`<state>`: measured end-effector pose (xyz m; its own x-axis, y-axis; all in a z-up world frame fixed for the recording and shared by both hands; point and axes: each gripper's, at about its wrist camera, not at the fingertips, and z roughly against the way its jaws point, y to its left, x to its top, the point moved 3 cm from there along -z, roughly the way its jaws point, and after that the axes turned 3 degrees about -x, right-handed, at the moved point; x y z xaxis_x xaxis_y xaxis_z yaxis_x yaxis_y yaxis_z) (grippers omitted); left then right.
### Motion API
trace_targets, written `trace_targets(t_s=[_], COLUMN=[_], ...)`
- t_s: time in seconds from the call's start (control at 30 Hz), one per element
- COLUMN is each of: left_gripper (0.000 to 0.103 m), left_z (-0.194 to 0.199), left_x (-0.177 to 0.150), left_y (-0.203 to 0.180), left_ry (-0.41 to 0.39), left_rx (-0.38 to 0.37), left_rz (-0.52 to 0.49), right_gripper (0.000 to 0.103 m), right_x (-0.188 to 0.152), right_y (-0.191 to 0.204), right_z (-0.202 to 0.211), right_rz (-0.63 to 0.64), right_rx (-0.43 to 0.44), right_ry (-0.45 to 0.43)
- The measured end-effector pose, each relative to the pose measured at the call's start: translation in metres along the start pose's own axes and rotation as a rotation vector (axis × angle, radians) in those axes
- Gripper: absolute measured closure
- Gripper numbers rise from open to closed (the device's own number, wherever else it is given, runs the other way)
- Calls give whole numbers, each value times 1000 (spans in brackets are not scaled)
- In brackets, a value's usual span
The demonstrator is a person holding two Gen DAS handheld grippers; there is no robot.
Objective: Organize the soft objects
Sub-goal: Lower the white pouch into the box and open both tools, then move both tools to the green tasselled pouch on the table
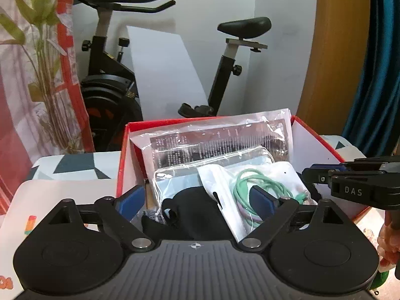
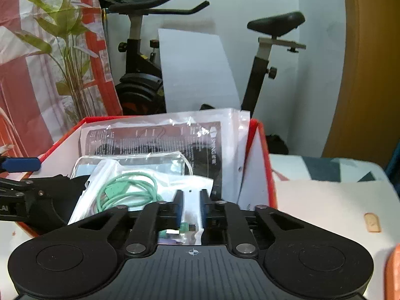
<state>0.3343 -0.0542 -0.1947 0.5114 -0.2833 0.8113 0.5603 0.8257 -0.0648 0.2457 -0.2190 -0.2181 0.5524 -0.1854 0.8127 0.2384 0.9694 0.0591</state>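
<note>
A red box [image 1: 123, 155] with white inner walls holds several soft packets. A large clear bag with a printed sheet [image 1: 220, 142] leans at the back, and a clear bag of pale blue masks [image 1: 180, 180] lies in front of it. My left gripper [image 1: 196, 200] is wide open over a black fabric piece [image 1: 192, 207], not touching it. A white bag with a coiled green cable [image 2: 125, 190] lies to the right. My right gripper [image 2: 192, 207] stands a narrow gap apart around that bag's near edge, its pads not clearly pressing. The right gripper [image 1: 312, 172] also shows at the box's right wall.
An exercise bike [image 1: 110, 80] and a leaning white board [image 1: 162, 70] stand behind the box. A plant [image 2: 65, 57] and a red-white curtain are at the left, a wooden door [image 2: 370, 75] at the right. The box rests on a patterned cover [image 2: 325, 195]. A hand [image 1: 390, 237] holds the right gripper.
</note>
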Motion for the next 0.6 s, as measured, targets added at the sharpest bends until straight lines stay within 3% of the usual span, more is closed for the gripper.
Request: trace_targets(t_s=[0.1, 0.23, 0.37, 0.5, 0.6], left_gripper=[2, 0, 0, 0, 0], left_z=[9, 28, 45, 65, 80], left_x=[1, 2, 0, -8, -20], left_y=[0, -1, -6, -13, -18], left_ry=[0, -24, -42, -69, -82], left_rx=[20, 51, 81, 105, 122], left_rz=[5, 8, 2, 0, 30], right_gripper=[76, 43, 35, 13, 9], right_x=[3, 8, 7, 1, -7], right_y=[2, 3, 3, -1, -9], right_z=[13, 37, 59, 79, 92], right_rz=[13, 21, 47, 66, 80], right_rx=[12, 27, 30, 37, 40], right_ry=[-21, -66, -94, -115, -110])
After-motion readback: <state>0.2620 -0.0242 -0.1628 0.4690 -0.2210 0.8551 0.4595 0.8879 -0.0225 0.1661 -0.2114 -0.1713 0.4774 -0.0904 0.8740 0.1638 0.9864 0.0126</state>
